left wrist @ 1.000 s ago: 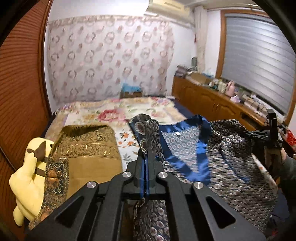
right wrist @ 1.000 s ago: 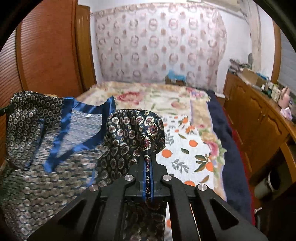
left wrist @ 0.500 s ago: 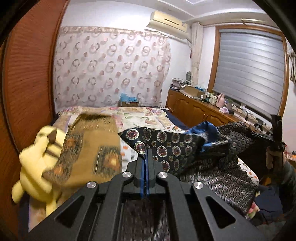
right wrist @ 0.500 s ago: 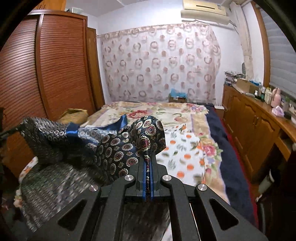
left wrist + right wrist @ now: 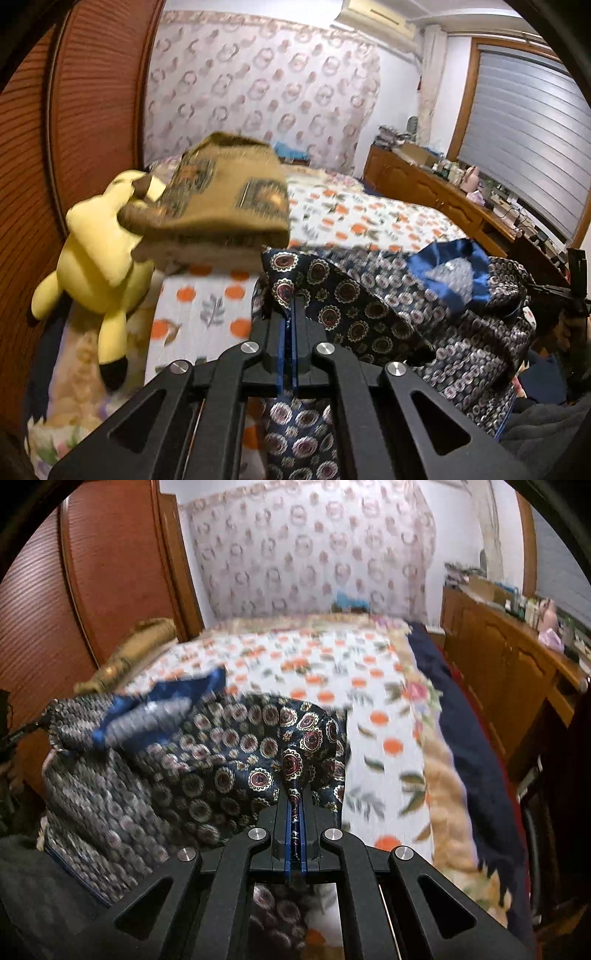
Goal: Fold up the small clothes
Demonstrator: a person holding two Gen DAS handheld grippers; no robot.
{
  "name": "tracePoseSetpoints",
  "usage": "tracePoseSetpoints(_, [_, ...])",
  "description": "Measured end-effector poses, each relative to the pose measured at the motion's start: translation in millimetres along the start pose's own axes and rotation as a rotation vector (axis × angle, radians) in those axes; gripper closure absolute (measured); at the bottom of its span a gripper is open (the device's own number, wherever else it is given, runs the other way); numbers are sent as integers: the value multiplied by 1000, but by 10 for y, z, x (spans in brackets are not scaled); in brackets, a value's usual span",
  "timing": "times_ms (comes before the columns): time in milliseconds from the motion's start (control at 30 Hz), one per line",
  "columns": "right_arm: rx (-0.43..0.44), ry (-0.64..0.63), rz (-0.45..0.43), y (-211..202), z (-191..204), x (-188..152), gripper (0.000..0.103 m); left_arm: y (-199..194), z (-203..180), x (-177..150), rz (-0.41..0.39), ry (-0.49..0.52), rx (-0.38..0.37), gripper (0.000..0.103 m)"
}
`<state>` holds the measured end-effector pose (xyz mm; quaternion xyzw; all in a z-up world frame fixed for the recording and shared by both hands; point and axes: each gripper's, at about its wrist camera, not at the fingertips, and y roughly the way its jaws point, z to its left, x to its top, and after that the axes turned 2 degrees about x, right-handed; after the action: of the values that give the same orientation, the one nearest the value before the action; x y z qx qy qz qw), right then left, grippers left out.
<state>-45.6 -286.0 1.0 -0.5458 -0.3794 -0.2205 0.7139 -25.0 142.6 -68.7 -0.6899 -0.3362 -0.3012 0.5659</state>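
Observation:
A dark navy garment with round medallion print and a bright blue satin collar hangs between my two grippers above the bed. My left gripper is shut on one corner of it. My right gripper is shut on the other corner. The cloth sags between them, with the blue collar toward the left in the right wrist view. The right gripper also shows at the far right of the left wrist view.
The bed has a floral cover with orange dots. A folded tan patterned cloth and a yellow plush toy lie at its left side by the wooden wardrobe. A wooden dresser with clutter runs along the right.
Both grippers have swung down and forward over the bed with the garment still held; the view now tilts lower toward the bedcover, and the cloth is blurred from motion.

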Motion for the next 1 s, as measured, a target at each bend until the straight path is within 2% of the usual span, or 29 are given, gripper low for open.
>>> tracePoseSetpoints(100, [12, 18, 5, -26, -73, -80, 100, 29, 39, -25, 17, -7, 29, 101])
tracePoseSetpoints(267, [9, -1, 6, 25, 14, 122, 100, -44, -4, 22, 4, 28, 36, 100])
tracePoseSetpoints(333, [8, -12, 1, 16, 62, 155, 100, -83, -14, 49, -9, 39, 49, 91])
tracePoseSetpoints(400, [14, -17, -4, 17, 73, 182, 100, -129, -21, 84, -28, 41, 57, 68])
tracePoseSetpoints(433, [14, -21, -8, -6, 69, 186, 100, -155, -17, 103, -38, 40, 53, 61])
tracePoseSetpoints(533, [0, -37, -31, 31, 117, 232, 91, -207, 17, 154, -55, 39, 43, 43])
tracePoseSetpoints(600, [-5, -44, -57, -42, 107, 270, 81, -208, 52, 186, -58, 39, 45, 25])
tracePoseSetpoints(700, [-17, -61, -111, -181, 79, 344, 64, -173, 108, 228, -52, 28, 43, 24])
tracePoseSetpoints(767, [-28, -70, -145, -257, 43, 405, 58, -116, 151, 273, -52, 28, 54, 24])
tracePoseSetpoints(867, [-50, -52, -186, -287, -86, 517, 57, 5, 203, 361, -43, 51, 85, 24])
tracePoseSetpoints(1000, [-64, -15, -202, -178, -283, 603, 56, 238, 328, 495, -13, 63, 81, 24])
